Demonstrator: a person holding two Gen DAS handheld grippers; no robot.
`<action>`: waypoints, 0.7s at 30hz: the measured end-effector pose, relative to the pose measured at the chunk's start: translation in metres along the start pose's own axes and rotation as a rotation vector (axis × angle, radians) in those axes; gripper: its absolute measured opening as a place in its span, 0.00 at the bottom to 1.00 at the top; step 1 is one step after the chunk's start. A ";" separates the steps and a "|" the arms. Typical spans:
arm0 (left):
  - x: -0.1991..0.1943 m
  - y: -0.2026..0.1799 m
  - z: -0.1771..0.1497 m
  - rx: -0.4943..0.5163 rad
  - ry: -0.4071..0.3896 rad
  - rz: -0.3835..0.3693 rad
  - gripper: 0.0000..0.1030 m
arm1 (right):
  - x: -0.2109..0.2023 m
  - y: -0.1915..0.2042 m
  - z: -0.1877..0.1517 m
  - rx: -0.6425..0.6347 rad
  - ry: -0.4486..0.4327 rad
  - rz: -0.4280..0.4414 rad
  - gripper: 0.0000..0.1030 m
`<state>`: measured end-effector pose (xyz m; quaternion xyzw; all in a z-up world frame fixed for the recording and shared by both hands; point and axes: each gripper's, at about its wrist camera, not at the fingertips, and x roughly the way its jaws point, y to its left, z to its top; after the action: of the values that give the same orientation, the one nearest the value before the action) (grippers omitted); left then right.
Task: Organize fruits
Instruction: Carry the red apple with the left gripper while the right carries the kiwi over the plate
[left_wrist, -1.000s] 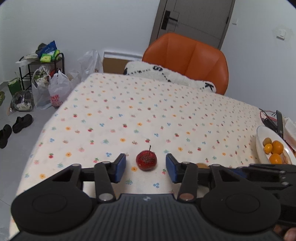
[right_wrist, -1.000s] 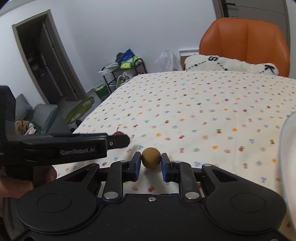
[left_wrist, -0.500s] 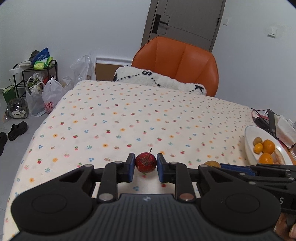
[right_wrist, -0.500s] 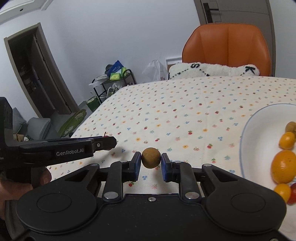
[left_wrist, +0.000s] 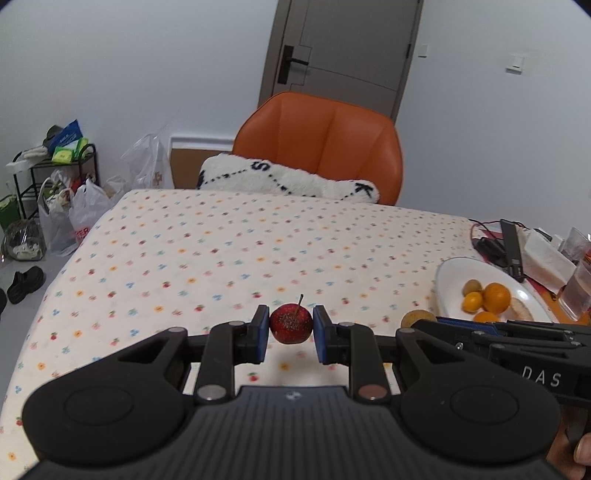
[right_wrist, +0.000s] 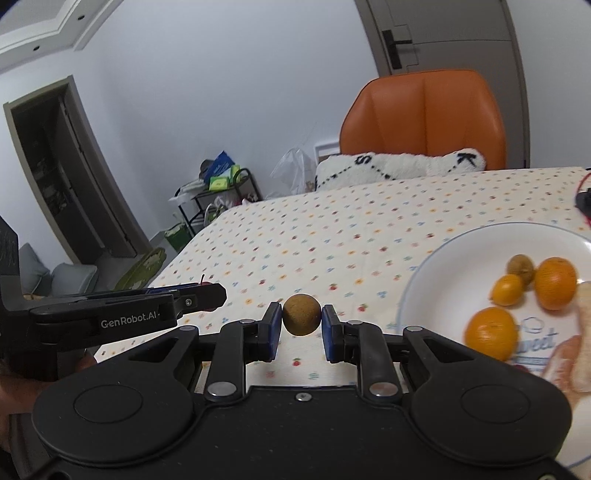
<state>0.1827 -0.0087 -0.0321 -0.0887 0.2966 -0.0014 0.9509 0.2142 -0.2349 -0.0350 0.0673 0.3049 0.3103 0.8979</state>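
Note:
My left gripper is shut on a small red fruit with a stem, held above the flowered tablecloth. My right gripper is shut on a round brown fruit, lifted off the table beside the white plate. On the plate lie several oranges, among them a small one, and a brownish fruit. In the left wrist view the right gripper reaches in from the right with the brown fruit, close to the plate.
An orange chair with a white cushion stands at the table's far edge. Cables, a black device, tissues and glasses crowd the right side behind the plate. Bags and a rack sit on the floor at left.
Both grippers have risen with their fruits and swung right toward the plate. The left one, open around the red fruit a second ago, shut on it.

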 end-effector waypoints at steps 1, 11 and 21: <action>0.000 -0.004 0.001 0.004 -0.002 -0.004 0.23 | -0.003 -0.003 0.000 0.003 -0.006 -0.002 0.21; -0.002 -0.038 0.008 0.036 -0.017 -0.043 0.23 | -0.030 -0.029 0.005 0.033 -0.059 -0.036 0.21; 0.004 -0.076 0.015 0.080 -0.029 -0.083 0.23 | -0.059 -0.066 0.007 0.083 -0.114 -0.088 0.21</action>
<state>0.1982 -0.0813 -0.0095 -0.0629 0.2786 -0.0516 0.9570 0.2158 -0.3228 -0.0204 0.1085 0.2685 0.2534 0.9230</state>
